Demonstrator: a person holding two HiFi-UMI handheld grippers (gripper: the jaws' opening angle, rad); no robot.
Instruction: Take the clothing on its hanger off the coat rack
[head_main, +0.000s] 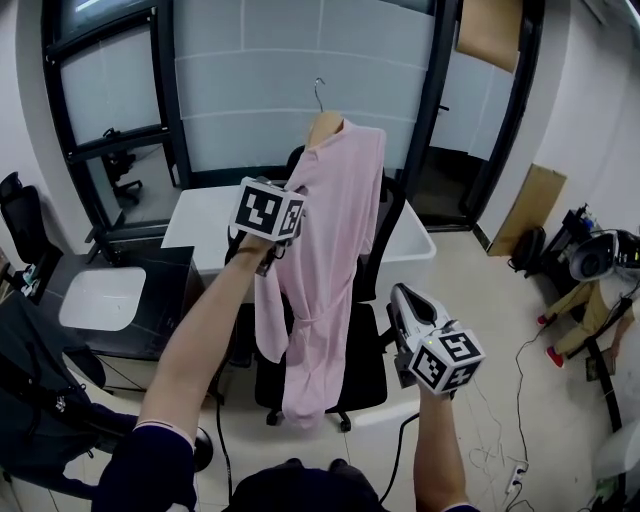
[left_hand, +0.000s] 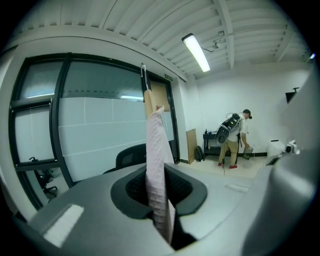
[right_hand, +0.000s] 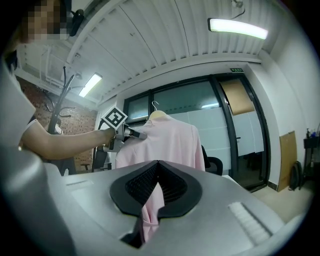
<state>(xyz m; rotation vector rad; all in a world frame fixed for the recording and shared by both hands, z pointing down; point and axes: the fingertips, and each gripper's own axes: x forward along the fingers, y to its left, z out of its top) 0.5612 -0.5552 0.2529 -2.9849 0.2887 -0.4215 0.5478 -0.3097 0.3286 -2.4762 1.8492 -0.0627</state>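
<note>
— What has your left gripper (left_hand: 160, 197) got?
— Its jaws are nearly closed and pinch a fold of the pink shirt (head_main: 335, 230) right at the pads. The cloth stands up between them as a narrow strip. Straight above the pinch is the wooden hanger (head_main: 325, 128), with its metal hook (head_main: 318, 93) free in the air.

— And the right one?
— My right gripper (right_hand: 157, 175) sits lower, to the right of the shirt and near its edge. Its jaw tips meet, and as far as I can see nothing is pinched; pink cloth shows only through the slit behind them. Ahead of it and higher hangs the whole shirt, with the left gripper nipping it at the shoulder.

— So where is the shirt, set against the rack?
— Off it. The shirt hangs in the air from the left gripper. The coat rack (right_hand: 64, 92) stands well apart, off to the left of the right gripper, beyond my forearm (right_hand: 65, 142).

— What lies past the shirt?
— Below and behind it is a black office chair (head_main: 365, 375), then a white table (head_main: 195, 215), then the glass partition (head_main: 260, 80). Far out to the right of my left jaws, a person (left_hand: 234, 137) bends over by the wall.
</note>
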